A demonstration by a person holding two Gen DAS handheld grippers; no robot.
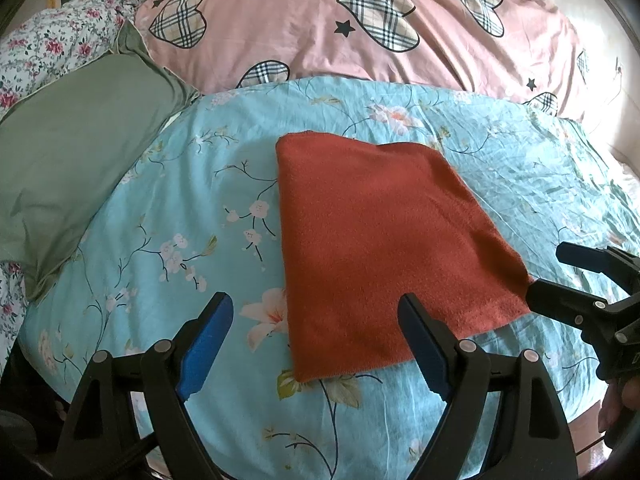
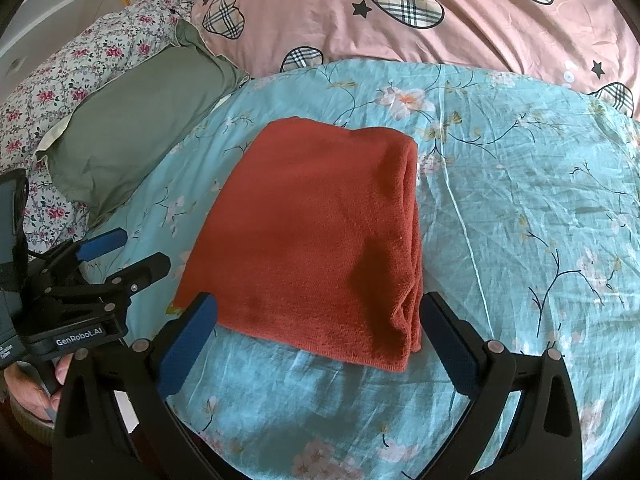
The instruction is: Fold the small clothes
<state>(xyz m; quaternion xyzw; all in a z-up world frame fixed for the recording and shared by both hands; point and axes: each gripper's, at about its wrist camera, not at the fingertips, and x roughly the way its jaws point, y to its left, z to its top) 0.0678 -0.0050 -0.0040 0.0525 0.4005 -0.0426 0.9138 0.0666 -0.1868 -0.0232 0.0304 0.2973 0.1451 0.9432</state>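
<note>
**Item: one rust-red cloth, folded, on a bed**

Location: the red cloth (image 2: 320,232) lies flat on the blue flowered bedspread (image 2: 520,200), near its middle, well apart from the green pillow (image 2: 140,136) on the left. A pink quilt with checked hearts (image 2: 420,12) lies beyond it.

Condition: folded into a thick rectangle. The right wrist view shows several stacked layers along its right edge; the left edge looks thinner and lies flush on the bedspread.

Handling, as judged: soft, limp, fleecy or towel-like cloth, light, not fragile, with a nap that should give the pads good purchase. It will sag if lifted by one point. The two near corners look the best hold; at the right one, all the layers should be pinched together so the fold does not slide apart.

Tongs: the left tongs (image 1: 316,344) stand wide open with nothing between them, above the cloth's near left corner. The right tongs (image 2: 316,340) are also wide open and empty, straddling the near edge without pressing it.

Markings: "GenRobot.AI" in white on the body of the left tongs, read in the right wrist view. A smaller label below it is too small to read. No writing shows on the cloth.
</note>
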